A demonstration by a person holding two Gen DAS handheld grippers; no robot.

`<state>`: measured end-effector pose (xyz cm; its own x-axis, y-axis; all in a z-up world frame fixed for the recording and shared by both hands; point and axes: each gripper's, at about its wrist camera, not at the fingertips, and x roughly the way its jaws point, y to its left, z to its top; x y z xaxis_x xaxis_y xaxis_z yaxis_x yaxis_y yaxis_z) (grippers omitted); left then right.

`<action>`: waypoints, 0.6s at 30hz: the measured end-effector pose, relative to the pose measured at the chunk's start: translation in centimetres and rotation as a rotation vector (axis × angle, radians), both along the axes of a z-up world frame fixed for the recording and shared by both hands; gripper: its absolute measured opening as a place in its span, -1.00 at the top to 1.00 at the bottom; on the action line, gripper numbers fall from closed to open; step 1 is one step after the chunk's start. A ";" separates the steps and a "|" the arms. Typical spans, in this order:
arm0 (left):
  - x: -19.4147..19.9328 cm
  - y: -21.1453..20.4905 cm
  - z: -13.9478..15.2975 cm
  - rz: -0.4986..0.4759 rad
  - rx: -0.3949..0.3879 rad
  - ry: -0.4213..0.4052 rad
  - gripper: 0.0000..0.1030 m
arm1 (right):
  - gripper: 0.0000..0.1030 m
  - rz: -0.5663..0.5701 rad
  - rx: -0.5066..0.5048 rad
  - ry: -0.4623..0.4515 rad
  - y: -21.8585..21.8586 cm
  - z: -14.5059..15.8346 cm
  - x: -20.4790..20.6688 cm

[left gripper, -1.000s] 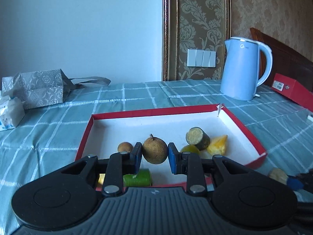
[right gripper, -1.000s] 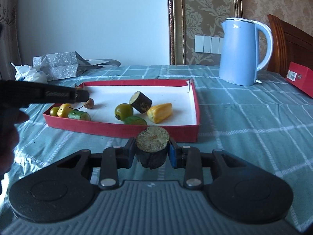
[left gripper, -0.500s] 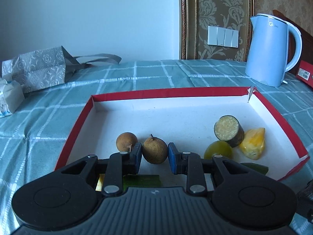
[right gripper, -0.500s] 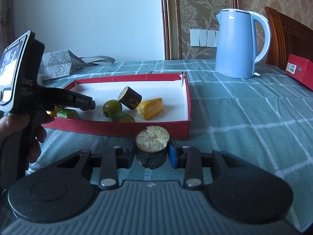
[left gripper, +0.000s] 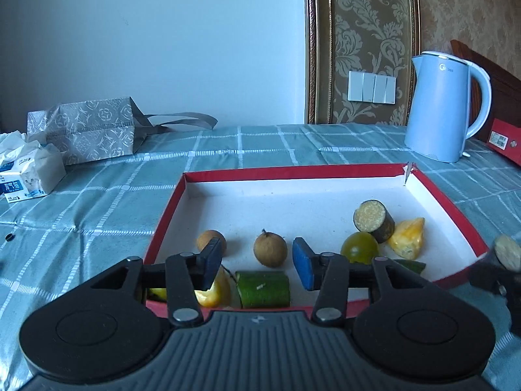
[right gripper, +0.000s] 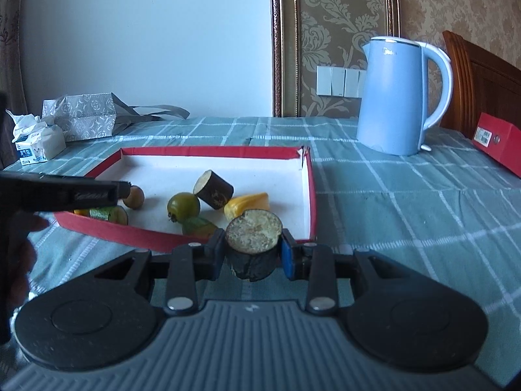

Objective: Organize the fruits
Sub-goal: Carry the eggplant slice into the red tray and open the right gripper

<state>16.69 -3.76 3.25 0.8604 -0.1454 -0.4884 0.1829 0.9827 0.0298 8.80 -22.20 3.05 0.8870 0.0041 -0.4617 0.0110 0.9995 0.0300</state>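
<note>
A red-rimmed white tray (left gripper: 325, 172) (right gripper: 215, 151) holds two brown round fruits (left gripper: 270, 249) (left gripper: 210, 239), a green round fruit (left gripper: 359, 247), a dark cut cylinder (left gripper: 374, 220), a yellow piece (left gripper: 408, 236) and a green cucumber chunk (left gripper: 262, 288). My left gripper (left gripper: 257, 265) is open, its jaws either side of the nearer brown fruit, which rests on the tray floor. My right gripper (right gripper: 252, 254) is shut on a dark cut cylinder (right gripper: 254, 244), held over the tray's near right edge.
A blue kettle (left gripper: 444, 107) (right gripper: 402, 96) stands behind the tray at the right. A red box (right gripper: 498, 141) lies at the far right. A grey gift bag (left gripper: 84, 130) and a tissue pack (left gripper: 29, 171) sit at the back left on the checked teal cloth.
My left gripper has opened and let go of the brown fruit, which now lies in the tray. My right gripper has carried the dark cylinder closer to the tray.
</note>
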 end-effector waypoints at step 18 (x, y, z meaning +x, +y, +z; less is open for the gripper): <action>-1.9 1.5 -0.3 -0.015 -0.058 0.009 0.09 | 0.36 -0.046 -0.044 0.064 -0.4 -0.9 5.6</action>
